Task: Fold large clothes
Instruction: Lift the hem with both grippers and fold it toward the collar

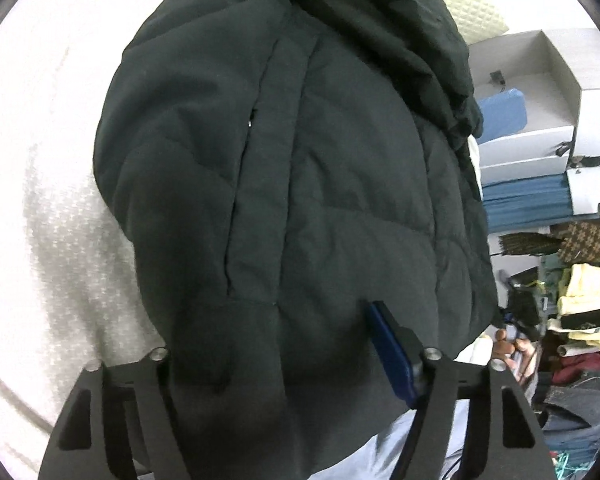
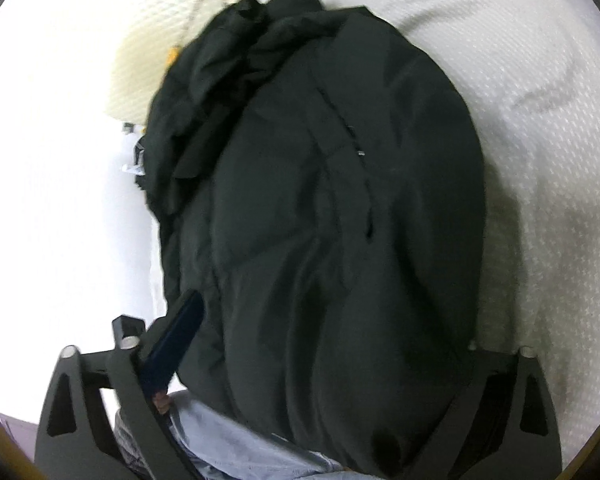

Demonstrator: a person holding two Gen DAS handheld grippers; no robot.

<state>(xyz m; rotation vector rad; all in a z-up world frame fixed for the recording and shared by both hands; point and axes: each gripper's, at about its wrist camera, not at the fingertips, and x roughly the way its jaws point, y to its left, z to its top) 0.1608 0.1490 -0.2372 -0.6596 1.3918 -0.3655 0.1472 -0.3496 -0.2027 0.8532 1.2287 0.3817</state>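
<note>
A black puffer jacket (image 1: 320,160) lies bunched on the white bed cover (image 1: 40,200), its hood end far from me. Its near hem fills the gap of my left gripper (image 1: 296,308). The blue pad of the right finger (image 1: 392,348) digs into the fabric, and the other finger is buried under the jacket. In the right wrist view the same jacket (image 2: 320,200) drapes across my right gripper (image 2: 304,300). One blue pad (image 2: 176,340) lies against the jacket's left edge. The opposite finger is hidden under the cloth, so that grip is unclear.
A cream quilted pillow (image 2: 140,60) sits past the jacket. Beside the bed are white open boxes (image 1: 540,92), folded blue cloth (image 1: 524,208) and stacked clothes (image 1: 580,300). A person's hand (image 1: 508,348) and pale blue trousers (image 2: 228,436) are close below the grippers.
</note>
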